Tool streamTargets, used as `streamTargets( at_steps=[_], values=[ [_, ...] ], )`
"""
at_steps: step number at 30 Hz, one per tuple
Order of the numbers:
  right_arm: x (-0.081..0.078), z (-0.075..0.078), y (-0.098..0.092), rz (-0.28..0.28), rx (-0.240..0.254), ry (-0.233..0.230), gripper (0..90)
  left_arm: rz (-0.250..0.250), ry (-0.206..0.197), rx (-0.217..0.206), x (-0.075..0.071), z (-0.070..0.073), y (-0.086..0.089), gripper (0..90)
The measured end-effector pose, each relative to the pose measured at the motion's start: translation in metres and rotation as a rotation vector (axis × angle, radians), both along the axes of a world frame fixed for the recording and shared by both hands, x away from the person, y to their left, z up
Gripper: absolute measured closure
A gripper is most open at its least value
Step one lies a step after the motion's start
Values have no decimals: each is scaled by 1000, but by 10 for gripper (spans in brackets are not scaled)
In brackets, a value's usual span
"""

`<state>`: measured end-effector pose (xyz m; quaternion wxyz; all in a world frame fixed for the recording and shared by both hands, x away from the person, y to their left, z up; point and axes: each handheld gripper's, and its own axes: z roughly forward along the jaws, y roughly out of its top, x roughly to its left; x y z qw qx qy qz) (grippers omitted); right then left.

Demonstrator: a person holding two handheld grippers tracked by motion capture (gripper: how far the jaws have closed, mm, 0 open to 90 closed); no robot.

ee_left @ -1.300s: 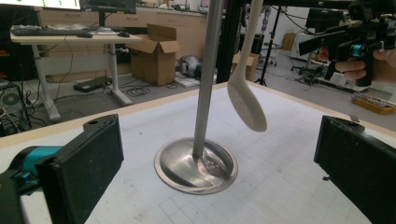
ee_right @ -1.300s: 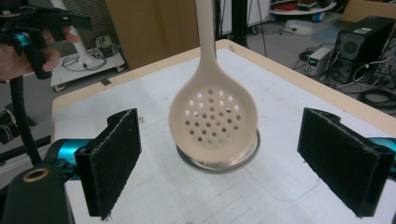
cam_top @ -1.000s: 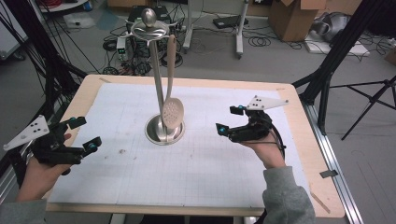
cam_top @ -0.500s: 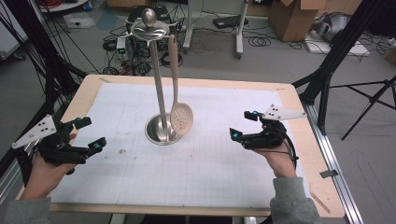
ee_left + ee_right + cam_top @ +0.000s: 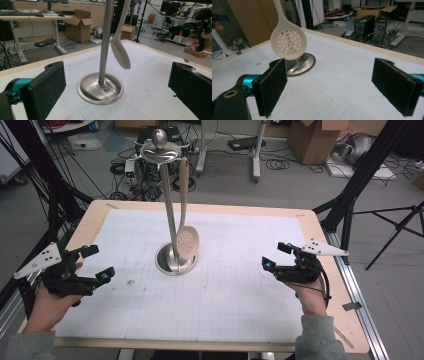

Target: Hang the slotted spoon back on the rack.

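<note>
Jaws of both grippers stood wide apart and held nothing. Left gripper hovered near the left edge of the tabletop; right gripper hovered near the right edge. Each was well apart from the stand.

Tabletop: pale wood rim, covered by a white gridded mat, bare apart from the stand.

Utensil stand: polished metal, upright near the middle of the mat, round dished base, thin post, small top disc with a ball finial.

Slotted spoon: cream plastic, hung by its handle end from the top disc. It dangled just beside the post, its perforated bowl above the base. Whether the bowl touched the post could not be told.

Risks, as judged from this layout:
- The spoon hangs free, so a one-sided touch from either jaw would likely set it swinging and spoil a clean grip.
- The stand is tall on a small base. A sideways pull on the spoon before it clears its hook could tip the stand.
- A grip on the smooth curved bowl might slip; the handle looks the safer place.
</note>
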<state>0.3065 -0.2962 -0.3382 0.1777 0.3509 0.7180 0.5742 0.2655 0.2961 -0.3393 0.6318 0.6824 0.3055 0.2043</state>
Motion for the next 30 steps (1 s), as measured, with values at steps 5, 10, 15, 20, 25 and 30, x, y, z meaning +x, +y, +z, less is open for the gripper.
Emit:
streamTargets(
  at_steps=[5, 10, 15, 20, 25, 30],
  values=[
    [-4, -5, -11, -24, 7, -13, 118, 6, 0, 0, 0, 0, 2, 17],
    [-6, -8, -18, -55, -8, -19, 118, 20, 2, 3, 0, -2, 4, 17],
    [-8, -7, -23, -77, 1, -36, 118, 32, 8, 3, 2, -5, 7, 17],
    [-11, -8, -35, -114, 27, -49, 118, 55, 13, 12, 3, -10, 13, 17],
    [-14, -12, -49, -158, 52, -56, 118, 80, 3, 22, 4, -14, 16, 17],
    [-17, -17, -60, -185, 60, -64, 118, 116, -1, 30, 4, -18, 23, 17]
  ],
)
